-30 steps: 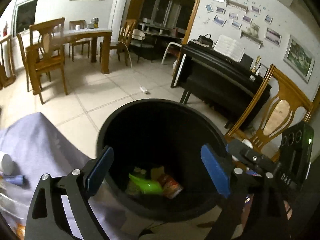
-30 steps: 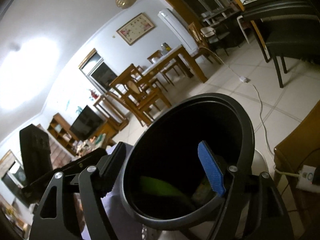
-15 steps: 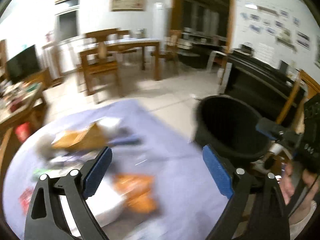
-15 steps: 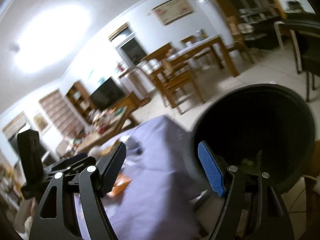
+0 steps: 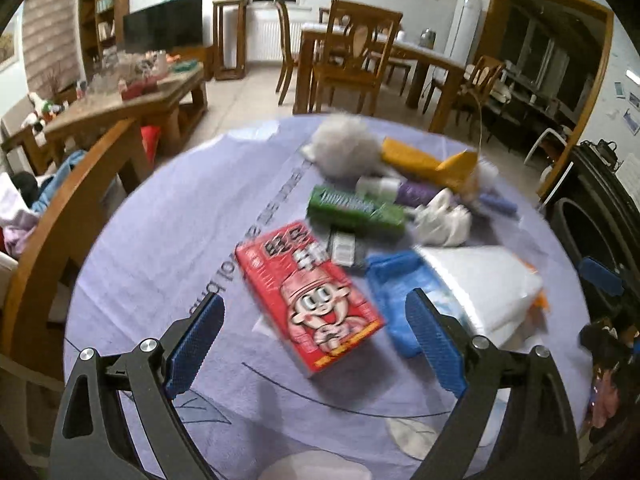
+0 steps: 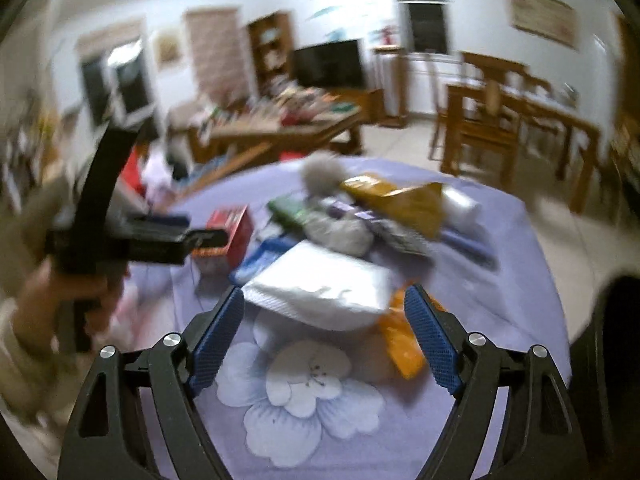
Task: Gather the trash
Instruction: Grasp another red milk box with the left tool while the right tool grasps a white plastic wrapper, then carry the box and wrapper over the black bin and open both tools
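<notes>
Left wrist view, nearest first: left gripper [image 5: 314, 342] wide apart, nothing between the pads, hanging over the lilac tablecloth [image 5: 168, 240] with the red carton [image 5: 310, 294] lying flat and askew just ahead, roughly centred in the gap. Probably lined up that way for a straight drop onto the carton's narrower sides. Just right of it a blue wrapper [image 5: 394, 292] touching a white pouch [image 5: 480, 284]; beyond, a green box [image 5: 354, 210], crumpled white tissue [image 5: 442, 222], a yellow packet [image 5: 428, 162] and a grey fluffy ball [image 5: 344, 152], heaped close together near the far rim. Bare cloth left of the carton, so free room on that side; crowded on the right. Wooden chair back [image 5: 76, 216] hugging the left table edge, a likely snag on a wide swing. Black bin [image 5: 592, 232] beside the right edge, mouth tipped toward the table.

Right wrist view: right gripper [image 6: 324, 338] empty, jaws opening, aimed at the white pouch [image 6: 320, 290] with an orange wrapper [image 6: 402, 336] tucked beneath its near corner. Open floral cloth below the fingers; left tool held by a hand [image 6: 52, 292] off to the left, well apart from this approach.
</notes>
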A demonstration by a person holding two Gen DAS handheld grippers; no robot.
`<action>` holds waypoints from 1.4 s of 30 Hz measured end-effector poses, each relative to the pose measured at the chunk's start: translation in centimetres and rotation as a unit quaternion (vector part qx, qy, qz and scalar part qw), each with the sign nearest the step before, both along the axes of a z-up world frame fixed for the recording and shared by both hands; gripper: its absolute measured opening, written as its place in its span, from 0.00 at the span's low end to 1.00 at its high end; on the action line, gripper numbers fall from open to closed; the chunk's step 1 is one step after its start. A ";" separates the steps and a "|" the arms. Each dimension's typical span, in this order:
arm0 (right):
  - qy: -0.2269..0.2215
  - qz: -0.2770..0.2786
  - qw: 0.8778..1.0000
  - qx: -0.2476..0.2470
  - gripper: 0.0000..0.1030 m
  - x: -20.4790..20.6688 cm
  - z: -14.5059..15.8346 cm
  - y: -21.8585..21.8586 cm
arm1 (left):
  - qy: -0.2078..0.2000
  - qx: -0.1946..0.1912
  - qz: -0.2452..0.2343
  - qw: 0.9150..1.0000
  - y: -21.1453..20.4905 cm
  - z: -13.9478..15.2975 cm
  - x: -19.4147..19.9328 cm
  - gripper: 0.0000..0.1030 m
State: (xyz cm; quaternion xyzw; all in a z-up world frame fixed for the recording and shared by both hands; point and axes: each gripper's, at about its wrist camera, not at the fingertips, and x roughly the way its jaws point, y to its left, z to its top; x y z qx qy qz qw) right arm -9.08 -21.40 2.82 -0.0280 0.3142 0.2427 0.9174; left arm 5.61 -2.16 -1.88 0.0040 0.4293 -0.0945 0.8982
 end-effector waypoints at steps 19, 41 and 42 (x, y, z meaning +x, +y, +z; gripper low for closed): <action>0.025 0.102 0.983 -0.153 0.40 6.1 -4.7 5.6 | 0.021 -0.043 -0.007 0.999 2.9 -1.9 2.2 0.60; 0.039 0.003 0.962 0.269 0.20 1.1 3.2 -6.6 | -0.060 -0.121 -0.066 0.989 2.3 4.4 -1.5 0.50; 0.032 -0.007 0.960 0.278 0.20 0.6 3.4 -7.6 | -0.065 -0.122 -0.076 0.987 1.5 4.9 -1.7 0.50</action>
